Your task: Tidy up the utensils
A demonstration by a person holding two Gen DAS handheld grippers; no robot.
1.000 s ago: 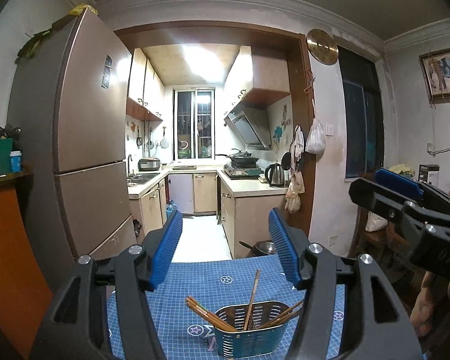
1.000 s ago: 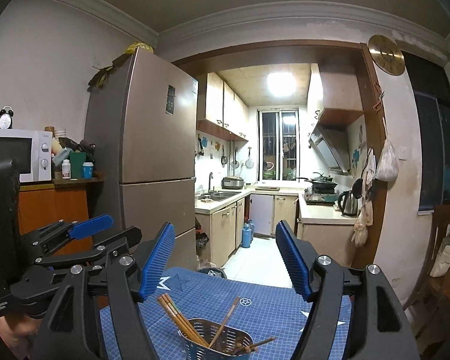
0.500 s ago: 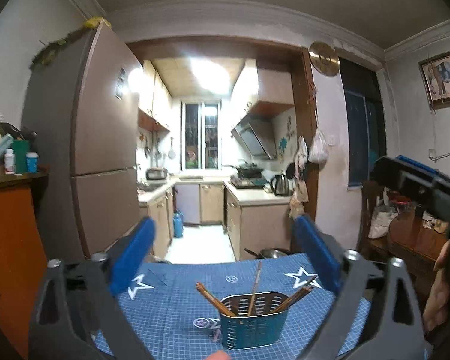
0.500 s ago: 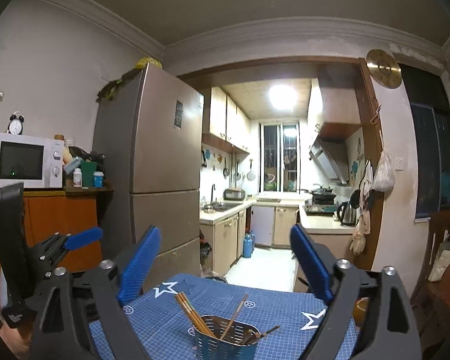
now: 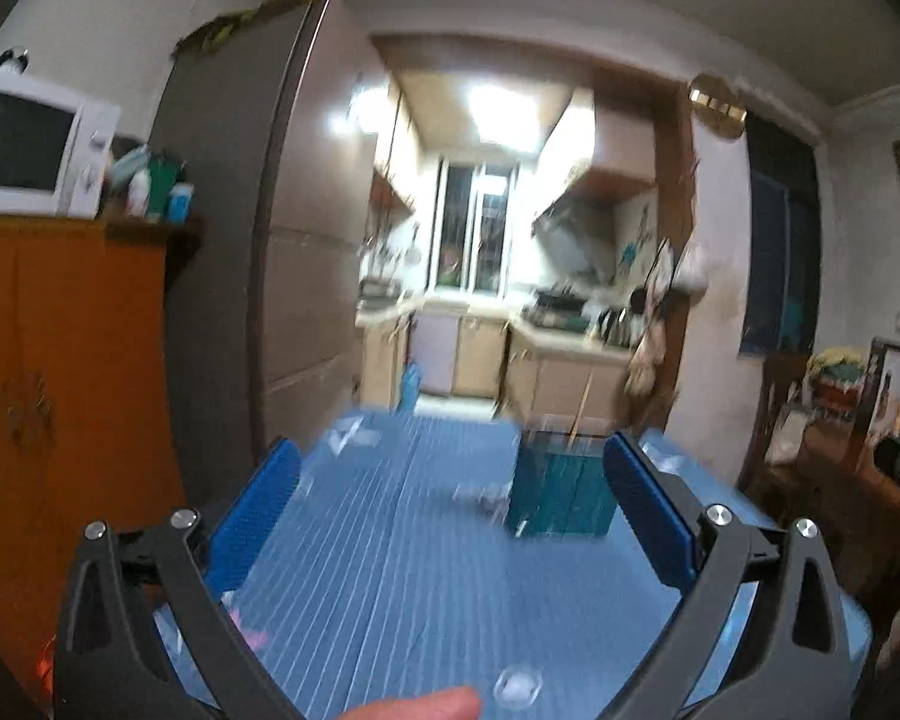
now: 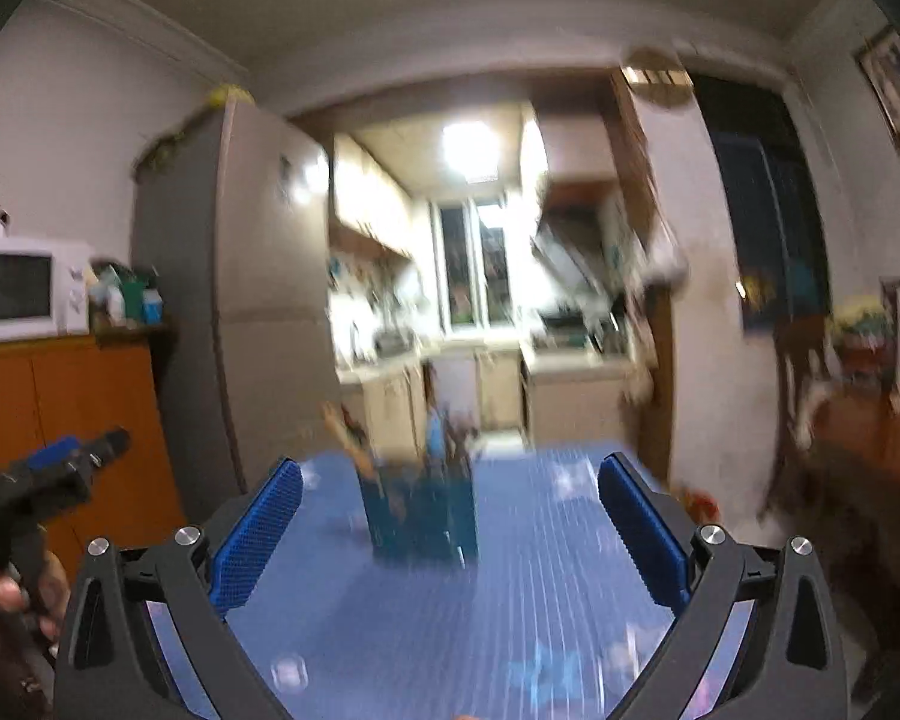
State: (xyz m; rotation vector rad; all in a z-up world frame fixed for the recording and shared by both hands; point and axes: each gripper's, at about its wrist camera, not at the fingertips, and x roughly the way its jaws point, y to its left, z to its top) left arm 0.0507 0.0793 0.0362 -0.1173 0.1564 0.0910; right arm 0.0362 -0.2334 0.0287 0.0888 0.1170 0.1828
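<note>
A teal utensil holder [image 5: 561, 495] with wooden chopsticks [image 5: 581, 414] in it stands on the blue star-patterned mat [image 5: 402, 564]. It also shows, blurred, in the right wrist view [image 6: 420, 507]. My left gripper [image 5: 450, 510] is open and empty, pulled back from the holder, which sits ahead to the right. My right gripper [image 6: 450, 516] is open and empty, with the holder ahead between its fingers but farther off. The left gripper [image 6: 60, 468] shows at the left edge of the right wrist view. Both views are motion-blurred.
An orange cabinet [image 5: 60, 396] with a white microwave [image 5: 30, 144] stands left of the table, beside a tall fridge [image 5: 294, 252]. A wooden side table [image 5: 840, 480] with clutter is to the right. The kitchen doorway [image 5: 480, 330] lies beyond the table's far edge.
Both grippers have pulled back and lifted away from the holder and opened wider. The holder now looks smaller and farther off. Both views have become blurred.
</note>
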